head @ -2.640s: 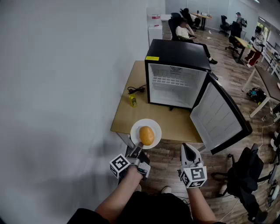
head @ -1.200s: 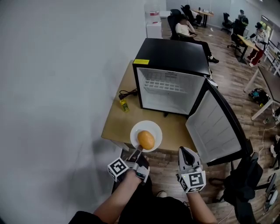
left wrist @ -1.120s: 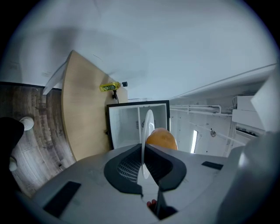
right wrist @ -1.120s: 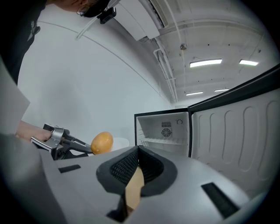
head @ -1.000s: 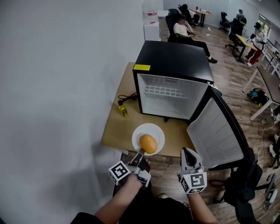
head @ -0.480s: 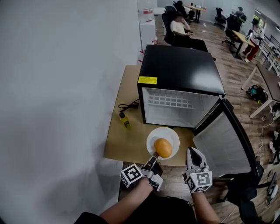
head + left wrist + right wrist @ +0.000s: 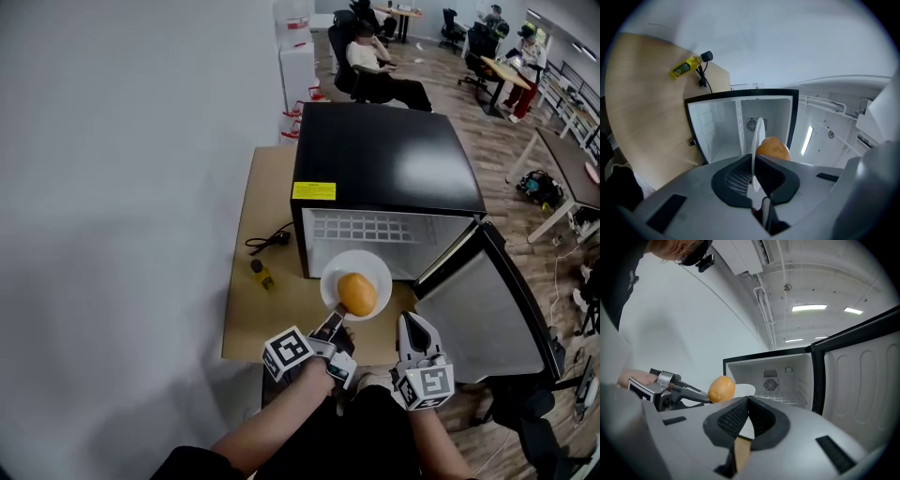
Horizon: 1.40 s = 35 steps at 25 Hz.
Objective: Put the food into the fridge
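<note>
A round orange-yellow food item (image 7: 356, 293) lies on a white plate (image 7: 336, 273). My left gripper (image 7: 333, 325) is shut on the plate's near rim and holds it level in front of the open black mini fridge (image 7: 384, 150). In the left gripper view the plate's edge (image 7: 758, 136) stands between the closed jaws, with the food (image 7: 772, 147) behind it and the white fridge interior (image 7: 722, 126) beyond. My right gripper (image 7: 412, 328) hangs beside the plate, shut and empty. The right gripper view shows the food (image 7: 721, 388), the plate (image 7: 744, 390) and the fridge's wire shelf (image 7: 787, 399).
The fridge door (image 7: 487, 300) swings open to the right. The fridge stands on a wooden table (image 7: 253, 309) against a white wall. A small yellow bottle (image 7: 262, 275) and a black cable (image 7: 267, 242) lie left of the fridge. People sit at desks far behind.
The plate with the food has moved forward over the table, up to the fridge opening. My right gripper has followed beside it, still shut. The fridge now looks closer.
</note>
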Available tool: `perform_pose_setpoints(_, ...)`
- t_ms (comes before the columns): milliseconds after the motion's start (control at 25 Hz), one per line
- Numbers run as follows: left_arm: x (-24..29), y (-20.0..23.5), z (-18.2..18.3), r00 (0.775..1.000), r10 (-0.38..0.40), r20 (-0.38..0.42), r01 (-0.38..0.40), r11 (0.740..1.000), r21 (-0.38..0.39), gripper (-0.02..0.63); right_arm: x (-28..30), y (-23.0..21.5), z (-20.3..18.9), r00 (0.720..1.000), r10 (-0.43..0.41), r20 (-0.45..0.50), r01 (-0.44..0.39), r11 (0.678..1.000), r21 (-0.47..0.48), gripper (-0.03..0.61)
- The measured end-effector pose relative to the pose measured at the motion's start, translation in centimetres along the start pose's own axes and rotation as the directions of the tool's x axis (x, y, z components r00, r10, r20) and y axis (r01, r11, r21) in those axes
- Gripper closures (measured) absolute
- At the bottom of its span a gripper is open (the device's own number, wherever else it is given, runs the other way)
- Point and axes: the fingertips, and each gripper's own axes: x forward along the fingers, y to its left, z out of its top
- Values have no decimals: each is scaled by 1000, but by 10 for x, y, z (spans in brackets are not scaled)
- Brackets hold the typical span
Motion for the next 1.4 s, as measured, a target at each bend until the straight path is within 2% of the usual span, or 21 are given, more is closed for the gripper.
perform_pose_setpoints(200, 41, -4, 20, 1000, -18, -12, 18, 1000, 2, 594, 21, -17, -2, 1000, -18, 5, 18, 999, 27, 518)
perform_pose_setpoints(520, 94, -1, 52, 1000, 6, 24, -7, 1000, 16, 594, 55, -45, 6, 1000, -8, 9, 8, 1000, 16, 519)
perform_pose_setpoints(920, 145, 7, 63, 999, 22, 30, -22, 1000, -16, 594, 101, -74, 16, 1000, 5, 11, -5, 1000, 22, 518)
perform_pose_setpoints(1200, 171, 18, 69, 998, 39, 44, -37, 998, -46, 594, 119, -76, 15, 999, 33, 3, -33, 999, 7, 518)
perform_pose_setpoints(1400, 185, 24, 74, 997, 59, 43, -57, 998, -32, 594, 125, -77, 13, 999, 33, -5, -33, 999, 10, 518)
